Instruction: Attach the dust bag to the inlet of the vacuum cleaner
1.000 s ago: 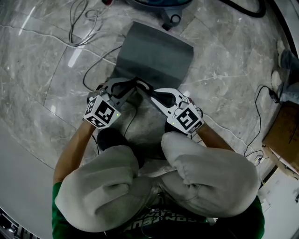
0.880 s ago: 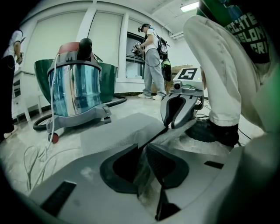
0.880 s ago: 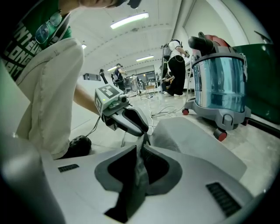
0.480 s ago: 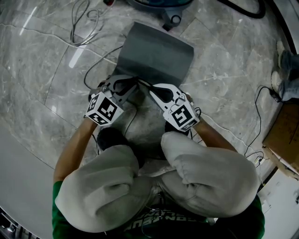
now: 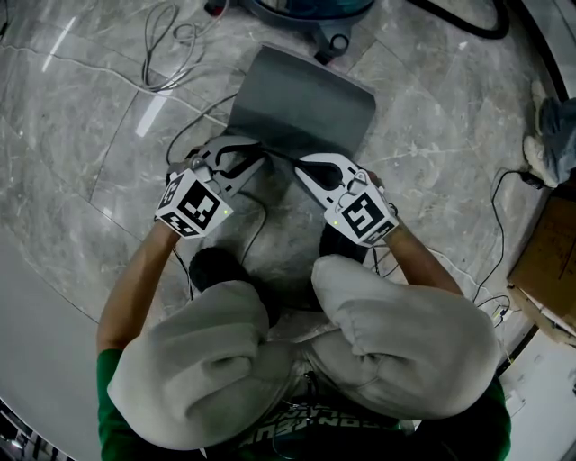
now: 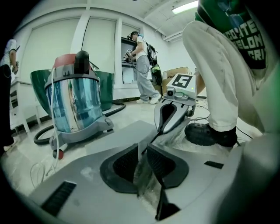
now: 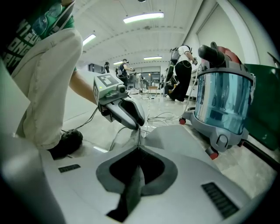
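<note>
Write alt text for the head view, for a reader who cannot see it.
A crouching person pinches the near edge of a grey dust bag with the left tongs and right tongs. The bag lies on a marble floor, the vacuum cleaner just beyond it.

The room is evenly lit from above: long ceiling lights (image 7: 143, 18) glow in the right gripper view, and another lamp (image 6: 186, 6) shines at the top of the left gripper view. On the polished floor (image 5: 99, 162) they leave white streaks of glare, and the shadows are soft and short. The vacuum cleaner's clear tank (image 7: 223, 103) carries bright reflections, while the dust bag (image 5: 301, 103) looks flat, matt grey. All three pictures bend strongly toward the edges and go black in the corners. In both gripper views the surfaces nearest the lens are soft and out of focus.
</note>
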### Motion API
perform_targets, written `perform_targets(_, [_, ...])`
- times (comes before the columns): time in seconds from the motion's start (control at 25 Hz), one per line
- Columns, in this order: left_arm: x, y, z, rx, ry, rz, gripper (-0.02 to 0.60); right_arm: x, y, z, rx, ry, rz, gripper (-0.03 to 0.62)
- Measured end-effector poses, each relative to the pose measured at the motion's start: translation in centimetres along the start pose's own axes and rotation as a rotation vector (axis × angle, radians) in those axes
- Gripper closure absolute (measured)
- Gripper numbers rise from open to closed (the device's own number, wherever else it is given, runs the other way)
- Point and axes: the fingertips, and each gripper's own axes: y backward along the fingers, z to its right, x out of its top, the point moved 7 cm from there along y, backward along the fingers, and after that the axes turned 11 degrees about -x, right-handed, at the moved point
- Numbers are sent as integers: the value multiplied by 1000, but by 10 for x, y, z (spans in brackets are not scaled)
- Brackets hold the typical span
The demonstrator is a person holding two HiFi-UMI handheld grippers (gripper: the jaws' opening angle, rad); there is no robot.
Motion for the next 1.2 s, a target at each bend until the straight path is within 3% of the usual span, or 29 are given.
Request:
perform_targets(0.12, [24,20,-15,27,-22,45,517,13,8,6,15,27,19,581])
perform_targets(0.24, [57,39,-40,27,-103,69,517,33,16,16,37,80,76,582])
perform_targets(0.44, [90,48,-54,-190,-205,54,517,76,34,39,45,181,146,582])
perform_targets(0.52, [99,53,-57,-234,-209,68,518,90,42,46,44,226,153,581])
perform_targets(0.88, [139,80,-69,-233,-214,135,518,135,66,71,28,304,213,582])
perform_targets(1.2, [151,97,-67,-223,-220,145,518,163,77,75,29,328,276,582])
